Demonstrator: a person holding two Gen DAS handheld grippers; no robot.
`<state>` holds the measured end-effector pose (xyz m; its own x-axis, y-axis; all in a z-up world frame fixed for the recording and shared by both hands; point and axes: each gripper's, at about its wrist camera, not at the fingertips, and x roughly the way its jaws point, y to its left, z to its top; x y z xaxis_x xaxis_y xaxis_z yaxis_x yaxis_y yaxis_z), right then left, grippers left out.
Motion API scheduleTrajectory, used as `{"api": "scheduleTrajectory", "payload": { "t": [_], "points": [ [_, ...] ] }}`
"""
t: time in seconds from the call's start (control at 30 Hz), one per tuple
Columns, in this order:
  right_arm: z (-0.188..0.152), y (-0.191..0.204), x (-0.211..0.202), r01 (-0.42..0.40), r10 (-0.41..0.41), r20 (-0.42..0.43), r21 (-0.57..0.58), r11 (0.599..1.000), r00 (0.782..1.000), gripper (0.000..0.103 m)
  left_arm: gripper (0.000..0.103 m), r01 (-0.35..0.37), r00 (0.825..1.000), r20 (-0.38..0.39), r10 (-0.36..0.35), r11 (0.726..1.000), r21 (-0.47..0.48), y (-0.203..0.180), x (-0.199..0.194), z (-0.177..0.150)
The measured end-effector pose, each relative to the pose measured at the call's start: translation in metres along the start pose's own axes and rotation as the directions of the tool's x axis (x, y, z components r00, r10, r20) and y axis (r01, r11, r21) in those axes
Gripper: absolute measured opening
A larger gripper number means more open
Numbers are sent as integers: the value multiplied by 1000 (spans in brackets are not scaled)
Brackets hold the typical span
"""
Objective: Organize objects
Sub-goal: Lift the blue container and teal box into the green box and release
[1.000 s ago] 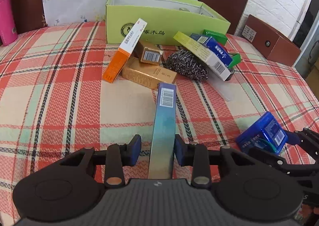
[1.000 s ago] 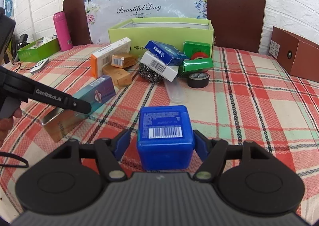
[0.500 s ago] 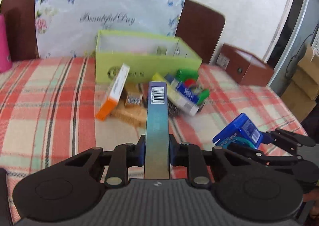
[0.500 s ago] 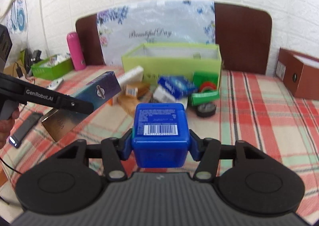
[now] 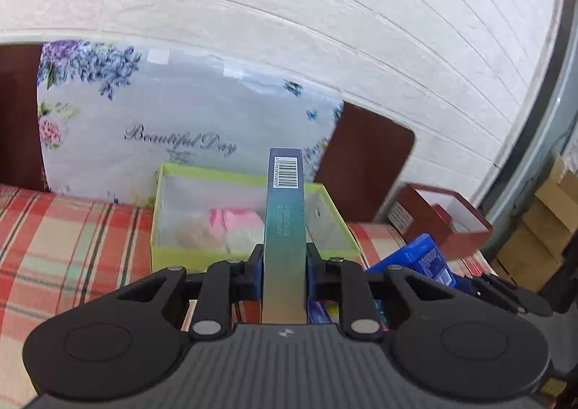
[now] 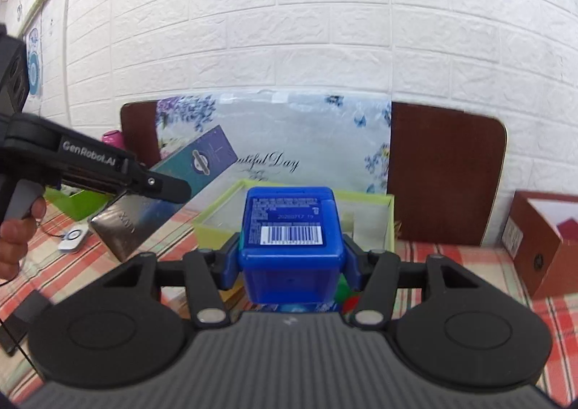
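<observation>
The open green box (image 5: 249, 217) sits at the back of the plaid-covered bench (image 5: 65, 239) under a "Beautiful Day" floral board (image 5: 173, 120), apparently the bin for the loose items. The left gripper (image 5: 283, 275), marked "GenRobot.AI", clamps a long teal carton (image 5: 284, 228), barcode forward, raised toward that box. The right gripper (image 6: 290, 261) pinches a blue barcoded box (image 6: 290, 239), held clear of the bench for dropping in.

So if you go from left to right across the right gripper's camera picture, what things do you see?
A hand on the left gripper → the long teal box it holds → blue plastic box clamped in the right gripper → brown chair back → dark red cardboard box.
</observation>
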<state>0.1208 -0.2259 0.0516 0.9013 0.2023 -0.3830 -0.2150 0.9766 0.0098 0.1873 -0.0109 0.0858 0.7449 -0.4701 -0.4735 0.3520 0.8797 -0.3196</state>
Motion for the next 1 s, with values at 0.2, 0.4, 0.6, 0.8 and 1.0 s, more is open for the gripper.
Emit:
{"api": "scheduleTrajectory", "payload": {
  "t": [0.2,0.4,0.6,0.8,1.0],
  "points": [
    [22,-25,61,59,-59,8,18,998,998,54,22,-28,999,19,29,998,-50,8,57,36],
    [30,-47,115,77,-77,-8,23,997,997,54,22,-55,998,-4,55,996,-66,20,107,49],
    [23,-50,160,49,-49,-50,12,999,998,54,22,-89,996,-32,87,994,-62,39,139,45],
    [-3,-41,196,25,-29,-102,-46,999,994,80,84,-160,987,22,161,985,-61,54,151,35],
    [-17,-37,189,97,-107,-82,-119,988,991,103,85,-187,982,24,188,982,-28,60,143,26]
  ]
}}
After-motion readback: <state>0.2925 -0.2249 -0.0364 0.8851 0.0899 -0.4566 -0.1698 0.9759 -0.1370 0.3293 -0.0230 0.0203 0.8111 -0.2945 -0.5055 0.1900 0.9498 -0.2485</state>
